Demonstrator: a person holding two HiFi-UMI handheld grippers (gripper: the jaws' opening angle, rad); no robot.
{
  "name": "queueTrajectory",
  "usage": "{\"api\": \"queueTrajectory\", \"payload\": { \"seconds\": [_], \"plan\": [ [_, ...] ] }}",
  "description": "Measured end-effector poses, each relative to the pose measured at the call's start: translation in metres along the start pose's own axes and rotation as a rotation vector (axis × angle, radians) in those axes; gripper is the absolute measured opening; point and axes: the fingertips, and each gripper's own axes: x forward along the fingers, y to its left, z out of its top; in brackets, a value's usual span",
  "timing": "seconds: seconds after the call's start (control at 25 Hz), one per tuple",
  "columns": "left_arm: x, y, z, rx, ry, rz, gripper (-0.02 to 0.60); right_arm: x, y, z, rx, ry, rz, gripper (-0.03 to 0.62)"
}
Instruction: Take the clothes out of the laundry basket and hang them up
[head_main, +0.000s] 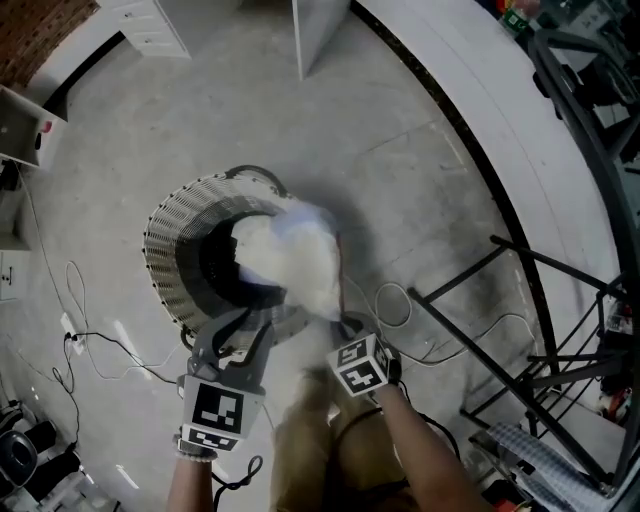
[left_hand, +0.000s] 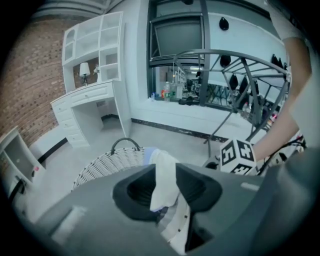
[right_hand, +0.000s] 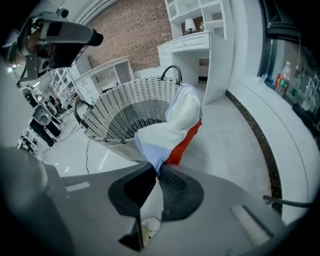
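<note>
Closest to the head camera are two matte grey plastic tools, each topped by a cube of black-and-white square markers. The left claw (left_hand: 165, 189) is clamped on a limp white strip of the garment (head_main: 295, 255); a buttoned edge of the cloth hangs down between its dark, hollowed pads. The right claw (right_hand: 155, 172) is pinched tight on another fold, where soft pale-blue cloth meets a bright orange-red panel, and its pads show a fine mesh texture. Held by both, the garment is a rumpled, mostly white bundle, blurred in the head view, lying over the right side of the laundry basket (right_hand: 125, 107) and covering part of its mouth and rim. This round basket is woven of thin white slats around a dark inside, with a black arched handle at its rim. It stands on a smooth, pale grey concrete floor (head_main: 400, 120), where thin cables (head_main: 100, 345) trail in loops. A drying rack (head_main: 520, 330) of slim black metal tubes stands to the right of the person. Farther off are a white desk (left_hand: 87, 100) with open shelves above it and a rough red brick wall (right_hand: 140, 30).
</note>
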Motion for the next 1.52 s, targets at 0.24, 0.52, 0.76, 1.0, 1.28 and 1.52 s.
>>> {"api": "queueTrajectory", "payload": {
  "seconds": [0.24, 0.52, 0.76, 1.0, 1.28, 1.52],
  "plan": [
    [-0.041, 0.002, 0.038, 0.012, -0.022, 0.015, 0.118, -0.068, -0.002, 0.046, -0.027, -0.053, -0.040, 0.020],
    [-0.085, 0.008, 0.087, 0.027, -0.061, 0.054, 0.138, -0.140, 0.000, 0.134, -0.060, -0.171, -0.003, 0.020],
    [-0.119, 0.004, 0.117, 0.044, -0.060, 0.056, 0.174, -0.208, 0.024, 0.221, -0.061, -0.314, 0.092, 0.019],
    [-0.150, -0.001, 0.166, 0.082, -0.087, 0.056, 0.193, -0.291, 0.064, 0.291, -0.131, -0.416, 0.179, 0.020],
    [-0.175, -0.016, 0.229, 0.162, -0.150, 0.062, 0.211, -0.380, 0.098, 0.337, -0.284, -0.487, 0.216, 0.020],
    [-0.218, -0.007, 0.282, 0.241, -0.222, 0.133, 0.042, -0.449, 0.115, 0.369, -0.377, -0.576, 0.193, 0.020]
  ]
}}
